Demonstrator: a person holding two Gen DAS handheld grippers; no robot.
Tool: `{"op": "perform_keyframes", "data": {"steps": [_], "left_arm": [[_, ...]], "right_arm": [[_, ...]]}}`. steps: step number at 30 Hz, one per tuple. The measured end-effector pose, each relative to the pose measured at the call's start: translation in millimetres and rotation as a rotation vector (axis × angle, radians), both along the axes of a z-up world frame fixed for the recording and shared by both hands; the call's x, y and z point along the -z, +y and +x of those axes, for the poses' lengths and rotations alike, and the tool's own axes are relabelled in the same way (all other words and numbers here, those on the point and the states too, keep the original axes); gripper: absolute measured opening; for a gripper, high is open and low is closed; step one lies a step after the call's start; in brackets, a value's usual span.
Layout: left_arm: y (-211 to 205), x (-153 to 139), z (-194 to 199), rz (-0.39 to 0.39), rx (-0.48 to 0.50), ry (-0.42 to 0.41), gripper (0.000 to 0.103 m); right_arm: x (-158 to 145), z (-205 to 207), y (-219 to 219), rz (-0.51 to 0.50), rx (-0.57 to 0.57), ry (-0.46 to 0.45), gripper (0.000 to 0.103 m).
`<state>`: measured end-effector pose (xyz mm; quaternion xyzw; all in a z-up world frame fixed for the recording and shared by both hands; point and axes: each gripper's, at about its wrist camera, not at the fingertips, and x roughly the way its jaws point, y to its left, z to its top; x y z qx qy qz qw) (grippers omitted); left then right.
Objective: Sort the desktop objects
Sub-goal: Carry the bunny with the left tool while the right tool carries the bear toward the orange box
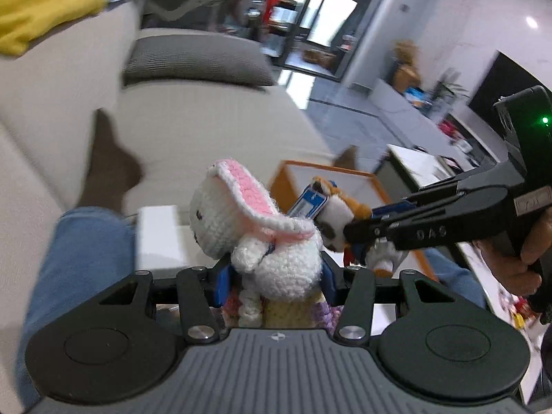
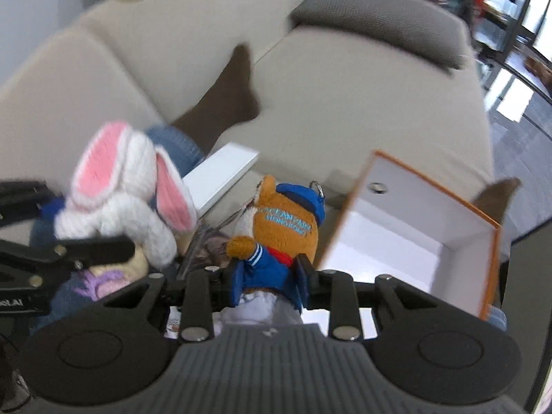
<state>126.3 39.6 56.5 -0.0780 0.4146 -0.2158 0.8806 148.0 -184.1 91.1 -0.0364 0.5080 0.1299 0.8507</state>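
A white crocheted rabbit (image 1: pixel 272 252) with pink-lined ears is pinched between the blue pads of my left gripper (image 1: pixel 274 281), lifted clear. It also shows at the left of the right wrist view as the rabbit (image 2: pixel 127 186). My right gripper (image 2: pixel 269 277) is shut on a brown plush bear (image 2: pixel 286 227) in a blue cap and jacket. In the left wrist view that bear (image 1: pixel 339 217) hangs from the right gripper (image 1: pixel 358 238), just right of the rabbit. An open white box with orange edges (image 2: pixel 414 241) sits right of the bear.
A beige sofa (image 1: pixel 207 127) with a grey cushion (image 1: pixel 196 58) fills the background. A person's leg in jeans (image 1: pixel 79 262) and dark sock (image 1: pixel 110 169) rests on it. A white slab (image 2: pixel 224 172) lies behind the toys. A hand (image 1: pixel 517 265) grips the right tool.
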Motion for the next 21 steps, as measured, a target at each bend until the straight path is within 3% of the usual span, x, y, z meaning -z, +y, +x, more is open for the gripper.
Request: {"op": "perform_keyframes", "data": {"steps": [4, 10, 14, 21], "left_arm": [[-45.1, -2.7, 11.8, 0.004, 0.112, -0.006, 0.057], [-119.7, 16.4, 32.5, 0.028, 0.27, 0.042, 0.057], [-162.6, 48.7, 48.5, 0.089, 0.365, 0.11, 0.057], [-204.8, 100.3, 72.3, 0.162, 0.421, 0.255, 0.057]], "right_arm": [[-8.7, -24.1, -52.1, 0.049, 0.121, -0.041, 0.033], [9.7, -50.1, -122.0, 0.125, 0.295, -0.034, 0.033], [39.6, -57.0, -151.6, 0.17, 0.362, 0.012, 0.033], [94.9, -38.4, -170.8, 0.224, 0.399, 0.1, 0.033]]}}
